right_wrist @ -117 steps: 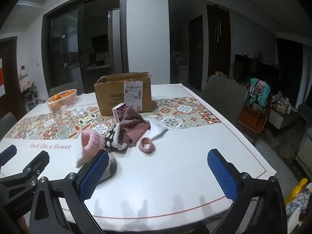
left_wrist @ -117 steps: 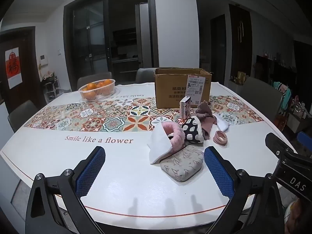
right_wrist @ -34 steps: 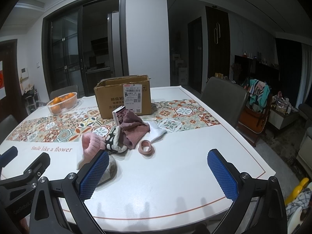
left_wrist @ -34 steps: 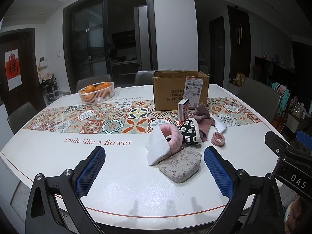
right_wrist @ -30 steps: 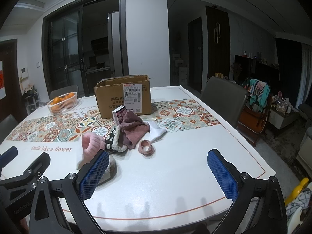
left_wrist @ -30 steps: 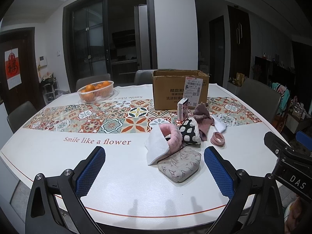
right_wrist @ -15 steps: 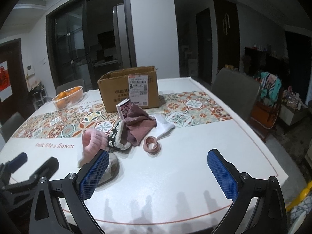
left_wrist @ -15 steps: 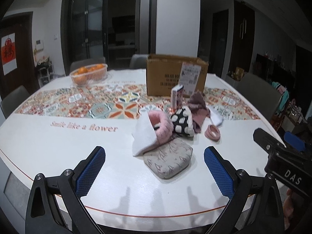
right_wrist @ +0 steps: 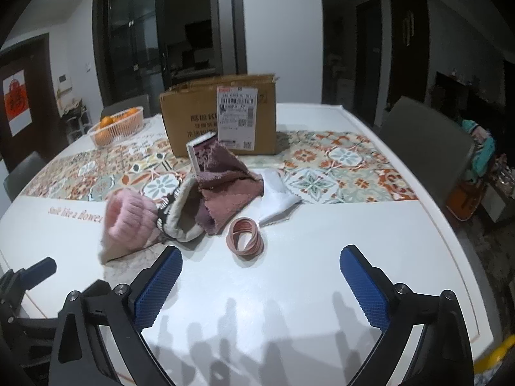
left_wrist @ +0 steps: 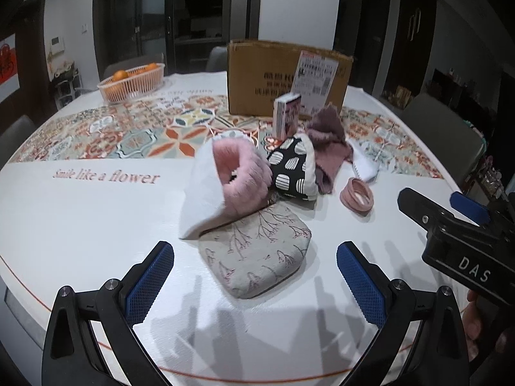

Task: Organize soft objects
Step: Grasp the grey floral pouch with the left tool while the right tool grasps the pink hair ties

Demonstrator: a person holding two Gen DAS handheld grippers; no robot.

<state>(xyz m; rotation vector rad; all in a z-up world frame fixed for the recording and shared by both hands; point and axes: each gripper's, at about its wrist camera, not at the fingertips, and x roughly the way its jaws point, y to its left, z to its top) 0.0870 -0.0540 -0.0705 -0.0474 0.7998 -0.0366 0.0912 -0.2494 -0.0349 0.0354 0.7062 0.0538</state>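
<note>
A round white worktop (left_wrist: pixel 80 225) carries a patterned tile-print runner (left_wrist: pixel 135 128) and the words "Smile like a flower". At its far side stand a brown cardboard box (left_wrist: pixel 283 80) with a shipping label and an orange wire basket of oranges (left_wrist: pixel 132 82). Dark glass doors and grey chairs ring the dim room.

The soft things lie heaped in the middle of the worktop: a grey floral fabric pouch (left_wrist: pixel 257 254) nearest, a fluffy pink and white slipper (left_wrist: pixel 231 180) resting on its far edge, a black pouch with white ovals (left_wrist: pixel 289 167), a mauve towel (left_wrist: pixel 328 141), a white cloth (right_wrist: pixel 273 199) and a pink coiled hair band (right_wrist: pixel 246 233) lying apart on bare surface.

The left claw (left_wrist: pixel 254 283) has its blue pads wide apart, empty, hanging just short of the grey pouch. The right claw (right_wrist: pixel 260 283) is equally spread, holding nothing, near the hair band.
</note>
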